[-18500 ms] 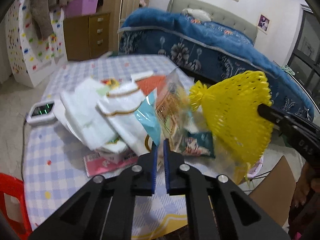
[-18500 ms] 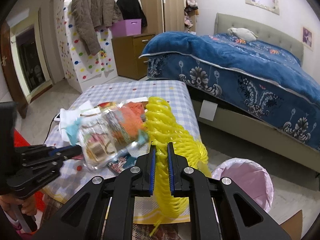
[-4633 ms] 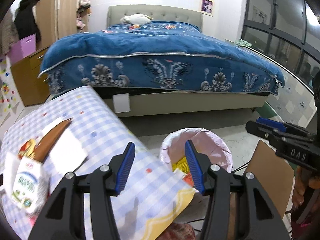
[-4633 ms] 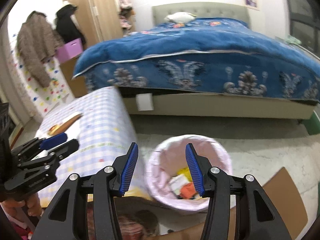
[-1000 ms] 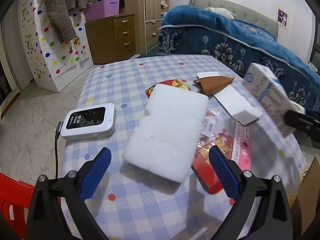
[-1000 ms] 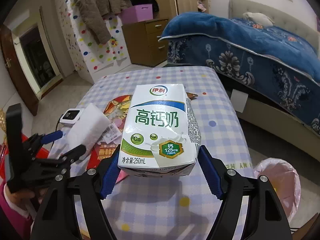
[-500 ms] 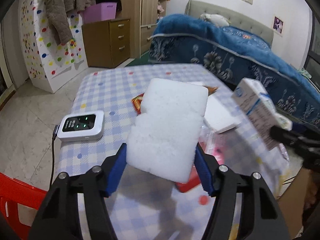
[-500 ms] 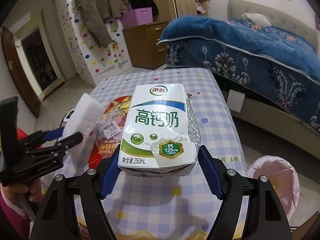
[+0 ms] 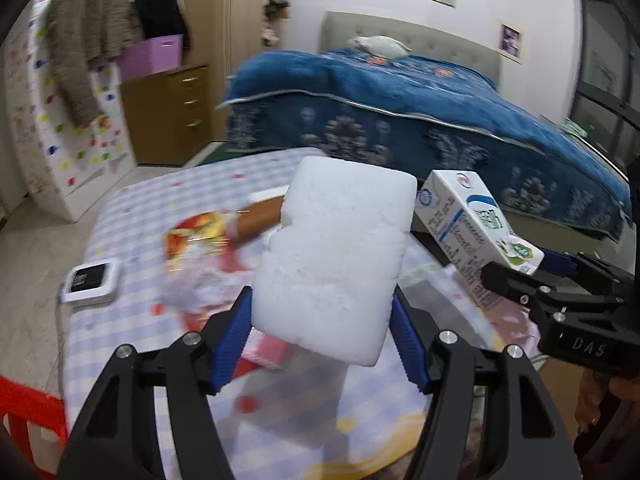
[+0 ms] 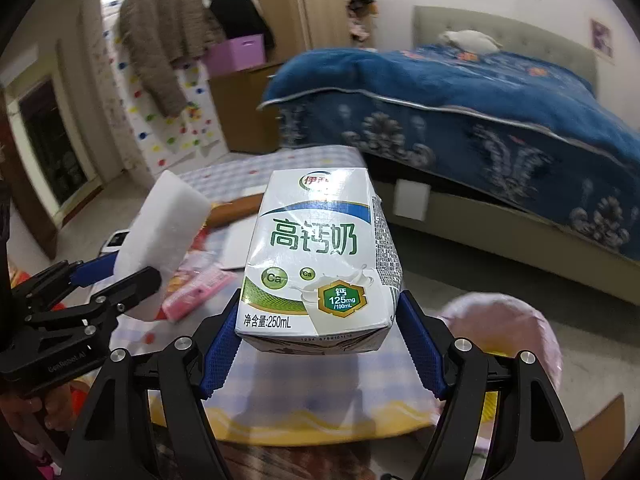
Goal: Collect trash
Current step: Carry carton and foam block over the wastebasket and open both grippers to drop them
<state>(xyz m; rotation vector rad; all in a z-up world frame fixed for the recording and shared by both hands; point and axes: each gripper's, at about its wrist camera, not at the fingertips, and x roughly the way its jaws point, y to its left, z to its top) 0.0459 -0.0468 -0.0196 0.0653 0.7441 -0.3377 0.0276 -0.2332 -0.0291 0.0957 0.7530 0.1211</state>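
The left claw (image 9: 320,336) grips a white foam block (image 9: 336,256) lifted above the checked counter (image 9: 132,208), over its near edge. The right claw (image 10: 320,344) clamps a milk carton (image 10: 320,256) reading "250mL" and "125mg/100mL", beyond the counter's right edge, above open floor beside the pink bin (image 10: 516,320).

Left wrist view looks forward along its tongs (image 9: 322,334), close above the worktop (image 9: 132,200), facing the bed (image 9: 440,92). Right wrist view looks likewise from beside it, nearer the worktop's bed-side edge. Shared: worktop, bed, the dresser (image 10: 244,108) beyond the worktop, each other's tongs.
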